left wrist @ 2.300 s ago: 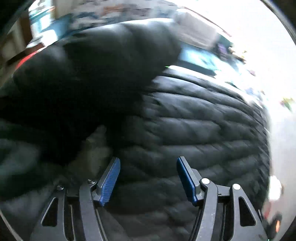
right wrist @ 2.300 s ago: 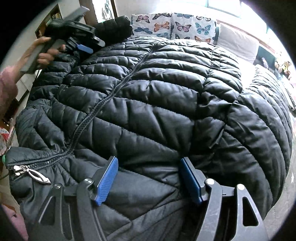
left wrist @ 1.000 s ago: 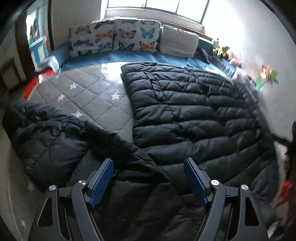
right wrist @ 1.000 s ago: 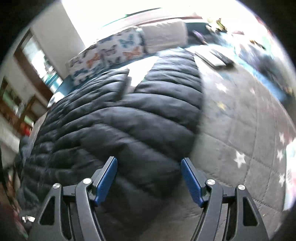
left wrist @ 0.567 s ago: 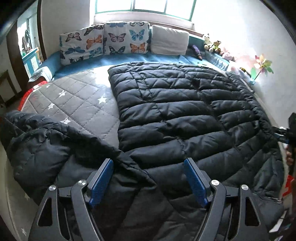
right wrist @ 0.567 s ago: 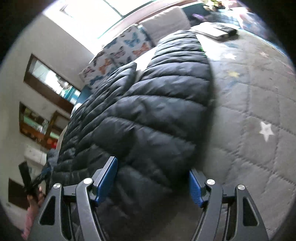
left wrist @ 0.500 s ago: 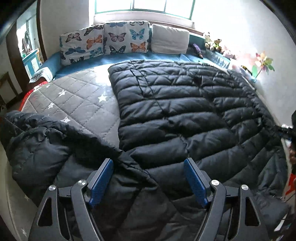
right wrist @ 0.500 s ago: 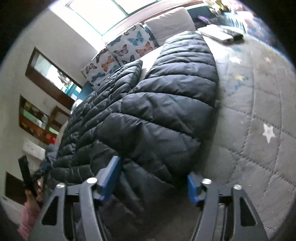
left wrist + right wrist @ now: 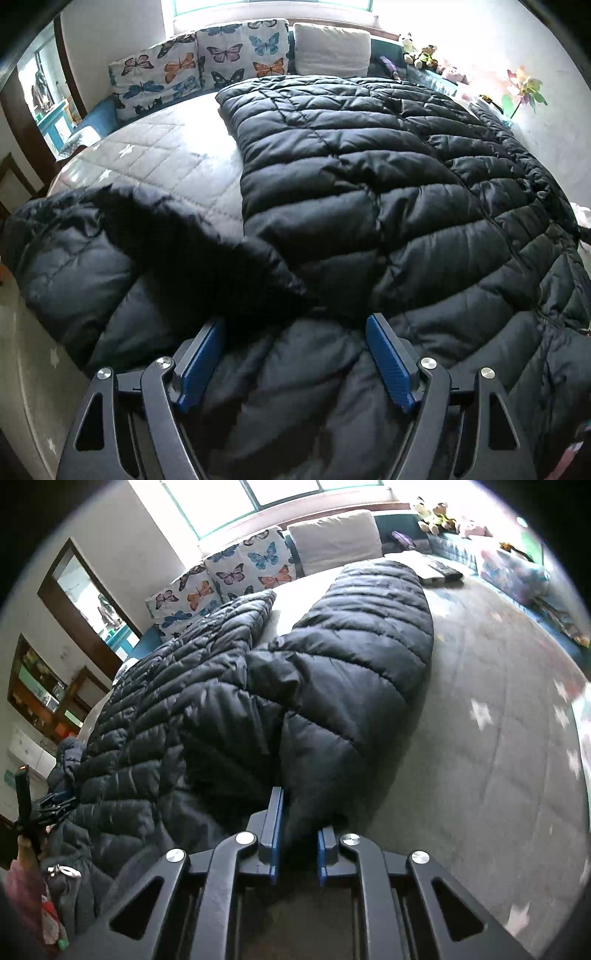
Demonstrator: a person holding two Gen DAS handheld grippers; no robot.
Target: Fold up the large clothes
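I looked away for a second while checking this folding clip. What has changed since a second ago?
The right gripper has just been closing and now pinches the edge of the black puffer jacket; a second ago its jaws stood wide over it. The left gripper has sunk closer to the jacket's fabric, jaws still open. The jacket stays spread on the grey star-print bed cover.

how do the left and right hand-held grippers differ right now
The left hand-held gripper stands open, its jaws wide apart over the black puffer coat without pinching it. The right hand-held gripper has just been closing and now pinches a fold of the coat's edge beside the grey quilt. Both have blue pads and point down at the same coat.
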